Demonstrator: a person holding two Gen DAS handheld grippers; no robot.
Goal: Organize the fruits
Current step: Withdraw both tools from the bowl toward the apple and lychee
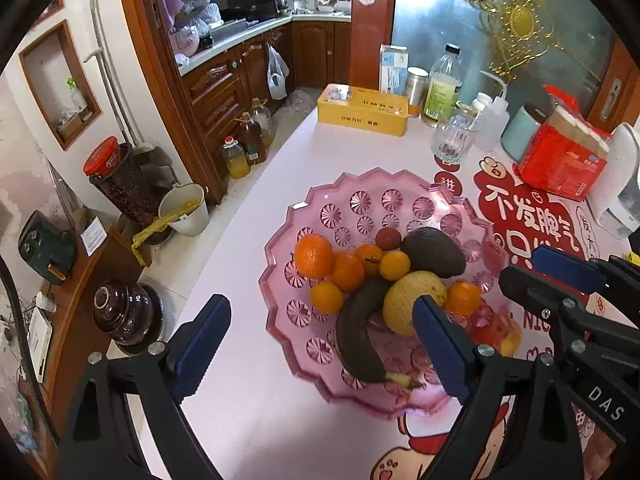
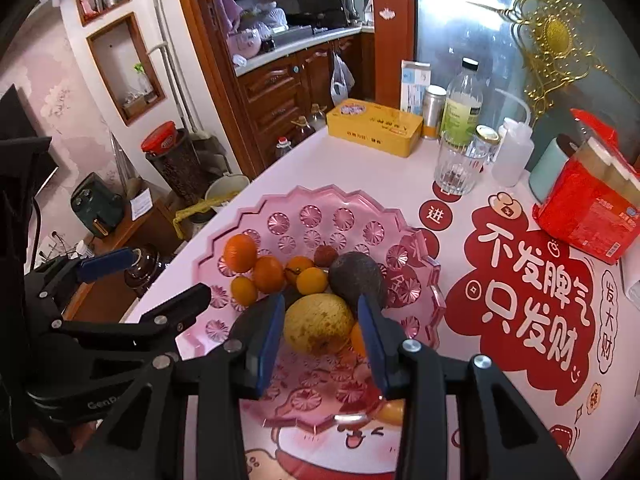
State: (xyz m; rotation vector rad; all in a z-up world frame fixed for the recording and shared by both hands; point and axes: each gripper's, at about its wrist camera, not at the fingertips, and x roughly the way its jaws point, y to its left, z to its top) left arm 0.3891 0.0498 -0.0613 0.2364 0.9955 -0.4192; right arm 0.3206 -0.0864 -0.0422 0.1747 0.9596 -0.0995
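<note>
A pink glass fruit plate (image 1: 360,200) (image 2: 320,208) sits on the table. It holds several oranges (image 1: 314,255) (image 2: 240,252), a dark banana (image 1: 356,332), a dark avocado (image 1: 434,252) (image 2: 356,276), a small red fruit (image 1: 388,239) (image 2: 325,255) and a yellow pear (image 1: 408,300) (image 2: 318,322). My left gripper (image 1: 320,352) is open above the plate's near side, over the banana. My right gripper (image 2: 322,344) (image 1: 556,276) is open with its jaws on either side of the pear, apart from it.
At the back stand a yellow tin box (image 1: 362,110) (image 2: 374,126), a glass tumbler (image 1: 452,140) (image 2: 458,168), bottles (image 1: 442,88) (image 2: 462,104) and a red packet (image 1: 564,160) (image 2: 588,212). The table's left edge drops to the kitchen floor with jars and a bucket (image 1: 186,208).
</note>
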